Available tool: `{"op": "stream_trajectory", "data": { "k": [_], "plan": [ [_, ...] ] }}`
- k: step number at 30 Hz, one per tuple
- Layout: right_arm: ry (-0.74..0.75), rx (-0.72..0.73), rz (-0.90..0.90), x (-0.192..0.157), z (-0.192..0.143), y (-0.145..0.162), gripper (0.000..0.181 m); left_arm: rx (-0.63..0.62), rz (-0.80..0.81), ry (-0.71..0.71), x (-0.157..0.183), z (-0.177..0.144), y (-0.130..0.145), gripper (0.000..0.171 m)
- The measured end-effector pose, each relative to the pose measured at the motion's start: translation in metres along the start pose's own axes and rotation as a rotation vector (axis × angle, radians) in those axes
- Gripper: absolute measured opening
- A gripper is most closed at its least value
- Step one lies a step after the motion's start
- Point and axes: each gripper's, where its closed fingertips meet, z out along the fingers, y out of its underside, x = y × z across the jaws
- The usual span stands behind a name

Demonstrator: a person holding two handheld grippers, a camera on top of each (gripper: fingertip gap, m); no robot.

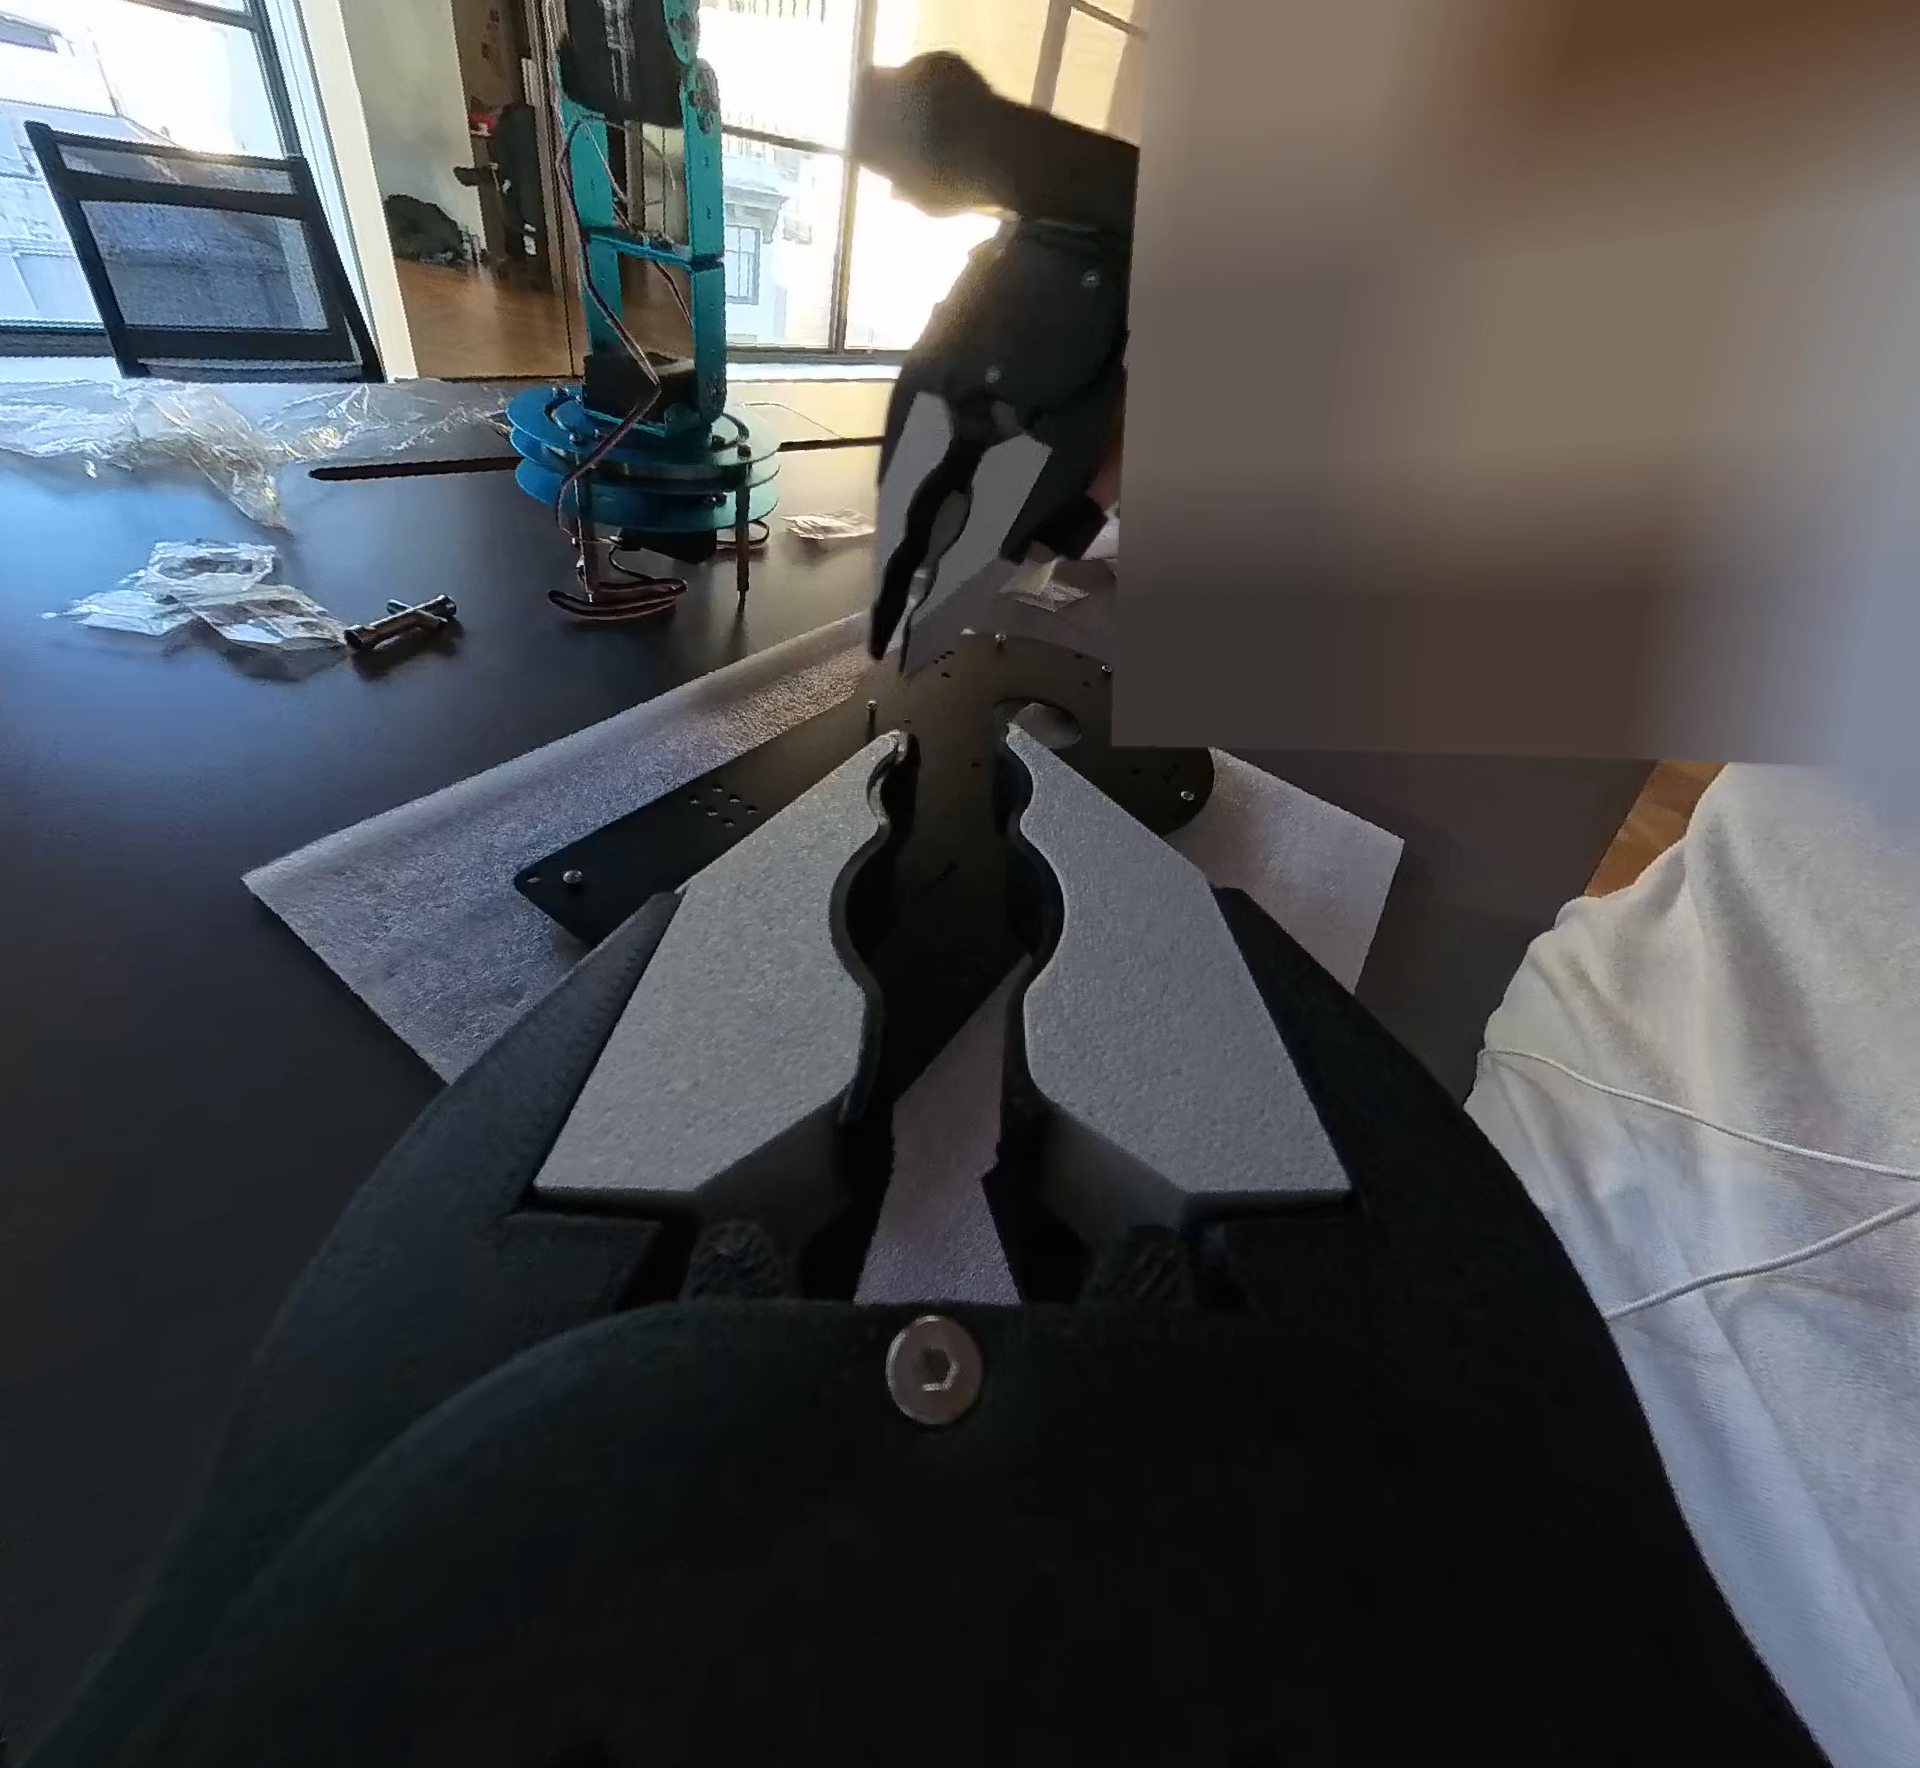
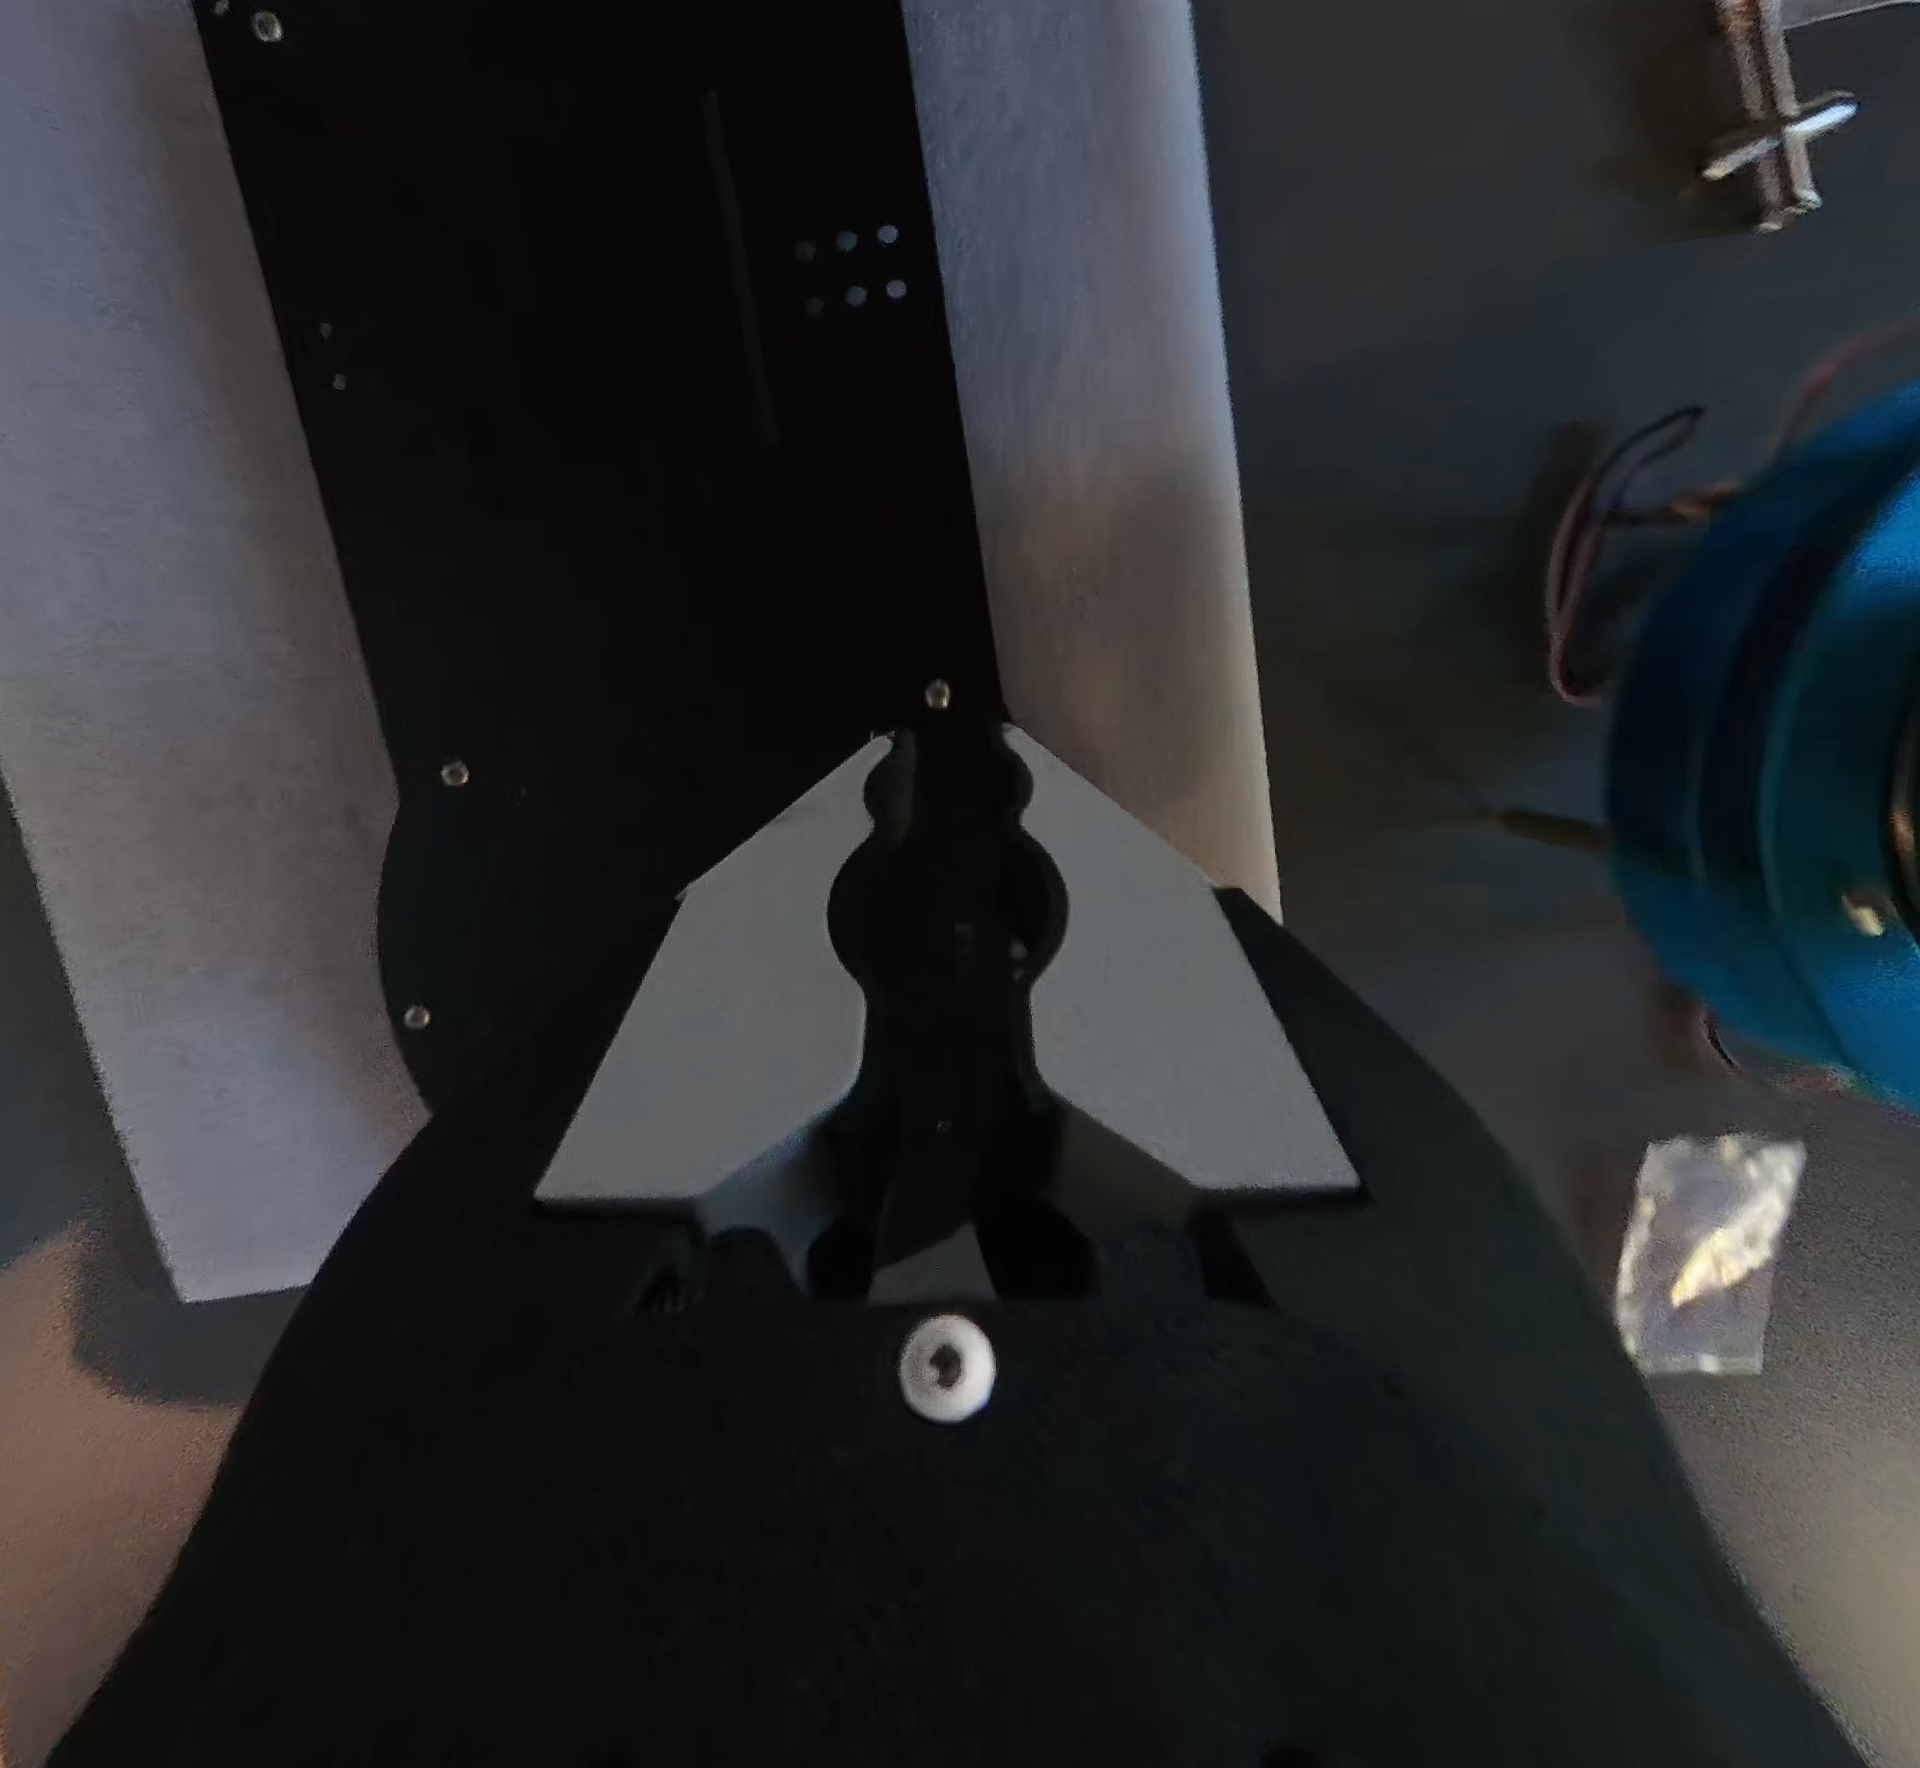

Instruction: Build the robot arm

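A flat black plate (image 1: 727, 814) with small holes and screws lies on a white foam sheet (image 1: 416, 908) on the dark table. My left gripper (image 1: 954, 744) is low over the plate's near edge, its jaws a narrow gap apart with nothing seen between them. My right gripper (image 1: 891, 643) points steeply down at the plate's far edge, tips close to a small upright screw (image 1: 871, 706). In the right wrist view the right gripper (image 2: 948, 733) is over the plate (image 2: 582, 368), right by that screw (image 2: 938, 693). Its narrow gap is dark against the plate.
A blue robot arm kit (image 1: 644, 461) with loose wires stands behind the foam and shows in the right wrist view (image 2: 1787, 762). A cross wrench (image 1: 400, 629) and small plastic bags (image 1: 208, 591) lie at the left. A person's white sleeve (image 1: 1714, 1199) is at the right. Spacing between my two grippers at the tips: around 20 cm. It is some 9 cm from my right tips to the flat black plate (image 1: 727, 814).
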Motion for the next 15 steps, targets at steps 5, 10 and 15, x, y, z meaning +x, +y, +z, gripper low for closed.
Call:
{"op": "stream_trajectory", "data": {
  "k": [5, 10, 15],
  "plan": [
    [0.335, 0.013, 0.087, 0.022, -0.100, 0.076, 0.013, -0.014, 0.014, -0.021, 0.003, -0.007, -0.007, 0.012],
    [0.468, -0.083, 0.541, 0.068, -0.211, 0.268, 0.032, -0.010, 0.033, -0.064, 0.013, -0.013, -0.024, 0.015],
    [0.431, -0.125, 0.652, 0.088, -0.203, 0.385, 0.033, 0.006, 0.036, -0.087, 0.039, 0.002, -0.047, 0.019]
  ]
}}
